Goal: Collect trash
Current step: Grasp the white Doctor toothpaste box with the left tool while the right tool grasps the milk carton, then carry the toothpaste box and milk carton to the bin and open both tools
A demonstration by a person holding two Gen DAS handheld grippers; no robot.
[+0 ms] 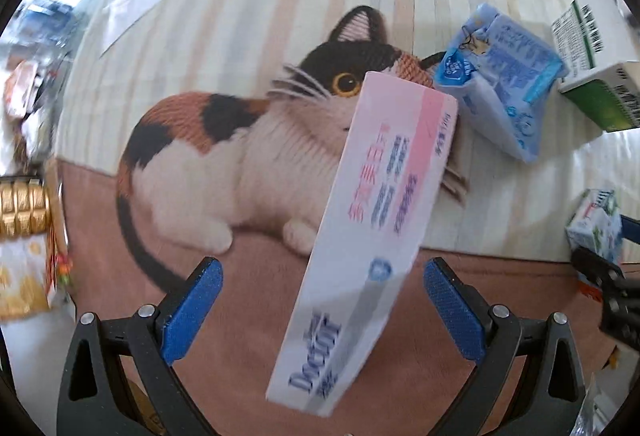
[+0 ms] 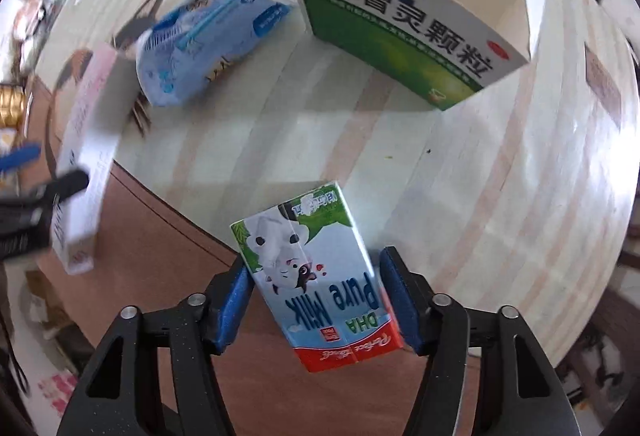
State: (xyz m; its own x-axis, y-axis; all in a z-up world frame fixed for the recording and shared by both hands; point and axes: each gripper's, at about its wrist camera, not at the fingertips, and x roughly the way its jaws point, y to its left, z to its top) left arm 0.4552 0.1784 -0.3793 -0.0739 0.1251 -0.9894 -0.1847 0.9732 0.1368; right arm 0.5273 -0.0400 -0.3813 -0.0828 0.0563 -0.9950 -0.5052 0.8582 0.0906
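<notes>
My left gripper [image 1: 322,300] is open. A long pink and white toothpaste box [image 1: 360,232] hangs tilted between its jaws without touching either pad, blurred as if dropping; it also shows in the right wrist view [image 2: 86,159]. My right gripper [image 2: 316,296] is shut on a small green and white milk carton [image 2: 312,276], held above the table edge; the carton also shows in the left wrist view [image 1: 596,228]. A crumpled blue pouch [image 1: 500,75] and a green and white medicine box [image 2: 400,23] lie on the striped cloth with a cat picture [image 1: 240,139].
The table [image 2: 500,163] has a striped cloth, with brown floor below its near edge. Gold and patterned packages [image 1: 24,232] stand at the left. Clutter sits at the far left and far right edges of both views.
</notes>
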